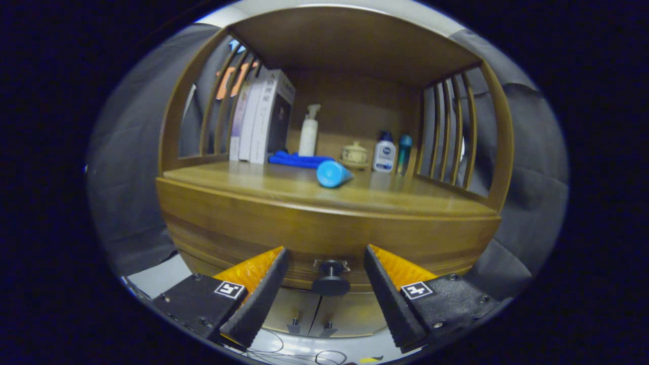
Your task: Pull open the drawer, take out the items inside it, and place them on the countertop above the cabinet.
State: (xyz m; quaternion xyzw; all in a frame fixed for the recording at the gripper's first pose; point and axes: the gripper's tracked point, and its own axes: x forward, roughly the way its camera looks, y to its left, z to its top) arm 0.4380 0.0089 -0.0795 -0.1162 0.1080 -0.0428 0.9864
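Observation:
A wooden cabinet stands straight ahead, its drawer front point(324, 238) closed under the countertop point(284, 185). The drawer's dark round knob point(330, 281) sits between my two fingers, a little ahead of their tips. My gripper point(325, 266) is open, with wide gaps on both sides of the knob and neither finger touching it. On the countertop a blue cylinder point(333, 173) lies on its side near the front edge. The inside of the drawer is hidden.
At the back of the countertop stand several boxes point(263, 119), a white pump bottle point(308, 133), a blue folded item point(299, 160), a small lidded pot point(354, 153), a white bottle point(384, 153) and a teal bottle point(404, 152). Slatted sides point(448, 129) and a roof enclose it. Lower doors with small knobs point(310, 327).

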